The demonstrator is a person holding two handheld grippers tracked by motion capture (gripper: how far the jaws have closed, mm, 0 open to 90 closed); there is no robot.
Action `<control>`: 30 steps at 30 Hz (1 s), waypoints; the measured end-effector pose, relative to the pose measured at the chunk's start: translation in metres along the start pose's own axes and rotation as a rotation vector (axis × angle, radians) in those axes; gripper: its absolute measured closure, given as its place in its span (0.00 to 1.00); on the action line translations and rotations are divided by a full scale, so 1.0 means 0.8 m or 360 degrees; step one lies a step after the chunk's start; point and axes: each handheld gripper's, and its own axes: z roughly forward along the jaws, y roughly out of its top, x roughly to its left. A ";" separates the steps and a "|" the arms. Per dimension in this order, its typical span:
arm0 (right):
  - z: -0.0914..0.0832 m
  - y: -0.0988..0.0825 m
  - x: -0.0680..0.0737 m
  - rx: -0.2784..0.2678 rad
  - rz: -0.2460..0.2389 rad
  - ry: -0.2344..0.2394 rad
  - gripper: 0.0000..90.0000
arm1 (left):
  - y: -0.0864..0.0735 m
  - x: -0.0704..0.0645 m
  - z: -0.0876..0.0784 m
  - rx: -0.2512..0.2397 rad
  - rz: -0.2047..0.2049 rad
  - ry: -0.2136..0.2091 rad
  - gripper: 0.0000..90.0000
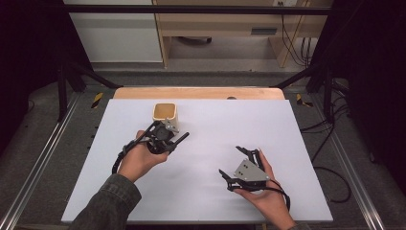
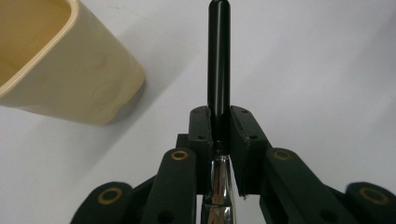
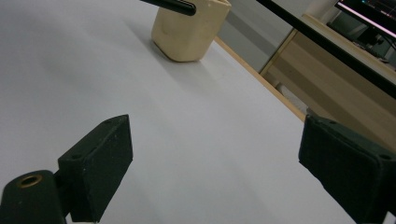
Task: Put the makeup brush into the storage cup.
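A cream square cup (image 1: 165, 115) stands upright near the far middle of the white table (image 1: 287, 143). Just in front of it, my left gripper (image 1: 168, 139) is shut on a utensil with a slim black handle (image 1: 181, 139). In the left gripper view the black handle (image 2: 219, 60) sticks out past the jaws, its shiny metal part (image 2: 218, 186) runs back between them, and the cup (image 2: 70, 70) sits to the upper left. My right gripper (image 1: 231, 161) rests open at the near right. Nothing lies between its fingers (image 3: 100, 158), and the cup (image 3: 189, 32) stands far off.
The white sheet covers a wooden tabletop whose far edge (image 1: 198, 92) shows. A black frame bar (image 1: 201, 9) crosses above, with wooden furniture (image 1: 230, 24) and cables (image 1: 335, 124) beyond and beside the table.
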 end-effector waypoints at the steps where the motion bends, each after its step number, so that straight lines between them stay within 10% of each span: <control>1: 0.004 0.002 0.001 0.0005 -0.0017 -0.0005 0.12 | 0.001 0.000 0.000 0.0001 0.0008 -0.0001 0.88; 14: 0.043 0.024 0.011 0.0053 -0.0204 -0.0125 0.12 | 0.017 -0.002 0.000 -0.0008 0.0049 -0.0026 0.88; 30: 0.039 0.022 0.026 0.0061 -0.0307 -0.0154 0.17 | 0.022 -0.019 0.002 0.0014 0.0122 -0.0061 0.88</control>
